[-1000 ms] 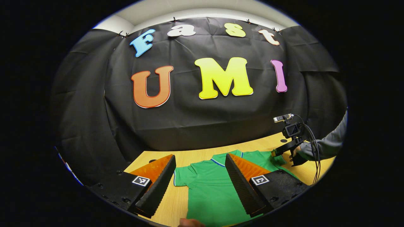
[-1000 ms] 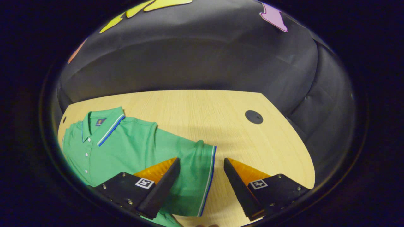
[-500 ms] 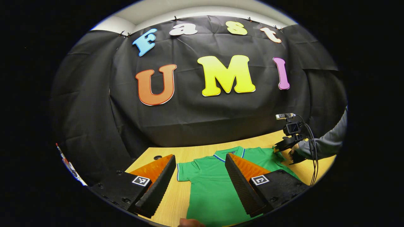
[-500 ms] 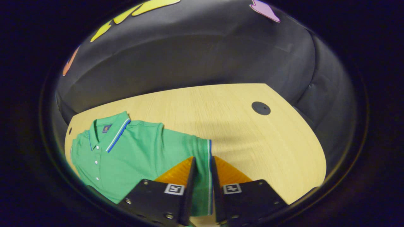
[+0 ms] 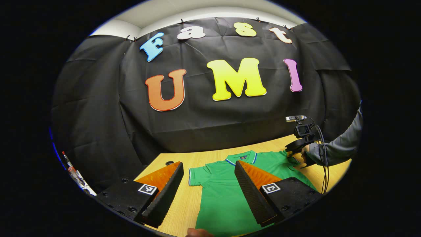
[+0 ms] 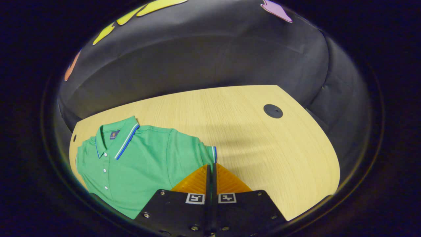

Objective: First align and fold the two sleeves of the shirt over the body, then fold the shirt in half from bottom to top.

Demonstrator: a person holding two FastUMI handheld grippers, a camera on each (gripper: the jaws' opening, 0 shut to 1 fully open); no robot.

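Lying flat on the table (image 5: 184, 210): green shirt (image 5: 223, 197), collar toward the booth wall, seen between the spread fingers of the left hand-held gripper (image 5: 207, 194), held wide above the cloth, touching nothing. Left sleeve (image 5: 197, 176) spread out, hem near the table's left edge, a strip of bare wood beside it. Far right in the left gripper view: right hand-held gripper (image 5: 297, 148) at the shirt's other sleeve, gripped by a hand (image 5: 309, 154) in a grey sleeve, cable hanging down.

Closing tight on the right sleeve hem (image 6: 212, 158) in the right gripper view: right hand-held gripper (image 6: 210, 184), fingers pressed together with a sliver of green fabric between them. Collar (image 6: 115, 138) and button placket at left. Broad open wood to the right, with a black round cap (image 6: 273, 111) near the far edge.
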